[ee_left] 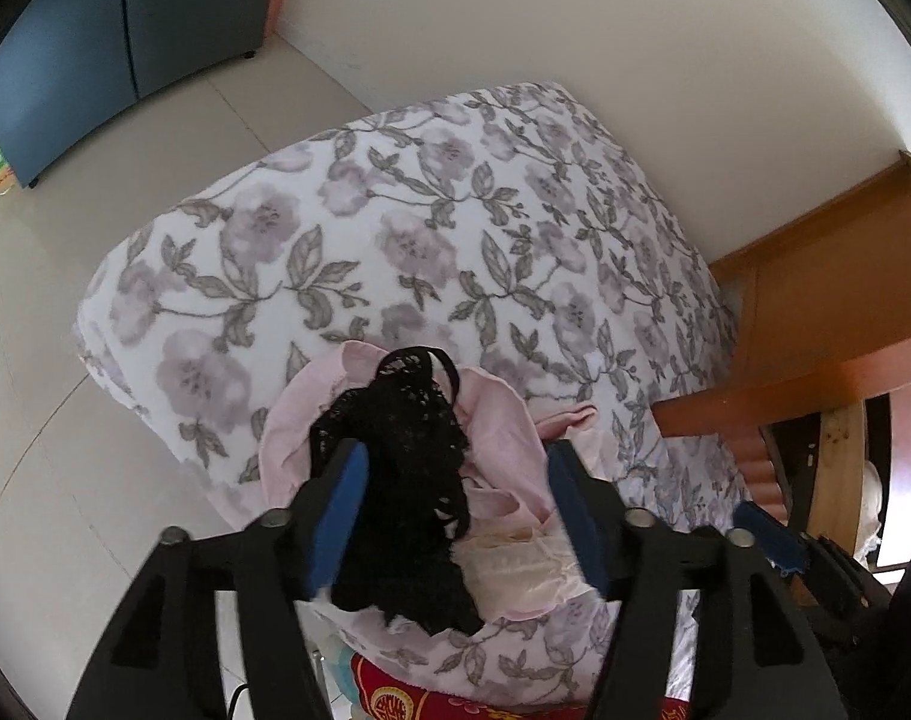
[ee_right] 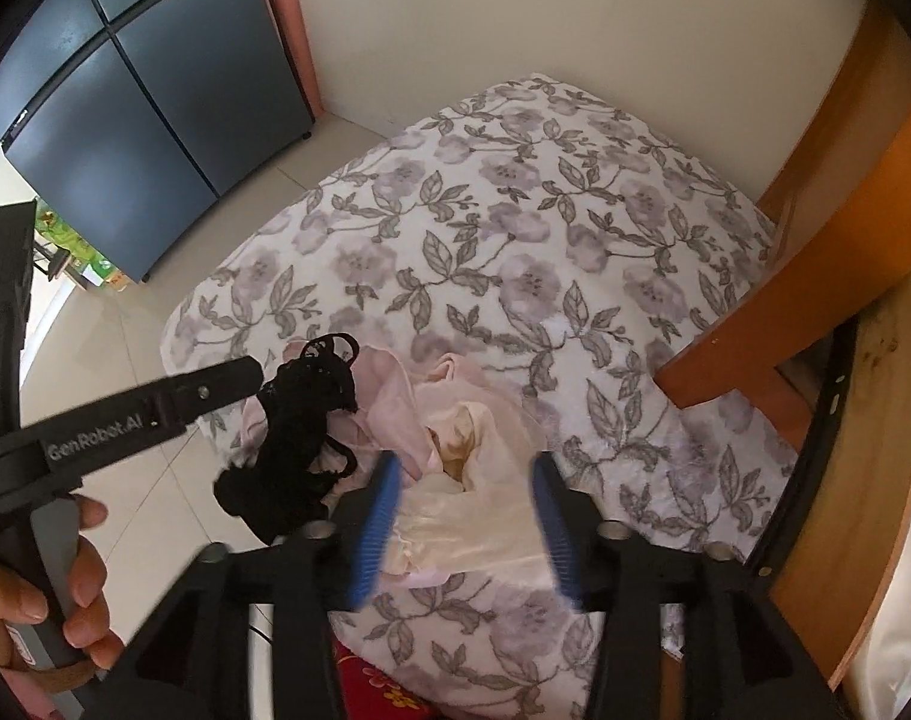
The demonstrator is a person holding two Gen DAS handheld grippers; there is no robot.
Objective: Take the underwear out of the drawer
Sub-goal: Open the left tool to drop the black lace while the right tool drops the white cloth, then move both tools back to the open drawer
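1. Black lace underwear (ee_left: pixel 407 480), crumpled, with a thin strap loop sticking up at the far end; lay on top of a small heap.
2. Heap also held pink garments (ee_left: pixel 503 420) and a cream satin piece (ee_right: pixel 455 516); all piled on the near corner of the floral blanket (ee_left: pixel 431 228).
3. Left gripper (ee_left: pixel 455 516) spread wide, blue pads either side of the black lace and pink cloth; nothing pinched. Left pad touching or just beside the lace; cannot tell which.
4. Right gripper (ee_right: pixel 464 522) also wide apart, straddling the cream satin piece, gripping nothing.
5. Hand (ee_right: pixel 47 588) seen on the left gripper's handle in the right wrist view.
6. Blanket's left edge dropped to bare pale floor tiles (ee_left: pixel 65 312); plenty of open room there.
7. Far half of the blanket bare of clothes.
8. Right side tight: wooden furniture (ee_left: pixel 827 300) just beside the blanket edge; wooden drawer front (ee_right: pixel 875 438) close to the right gripper.
9. Dark blue cabinet (ee_right: pixel 143 138) well apart, far left against the wall.
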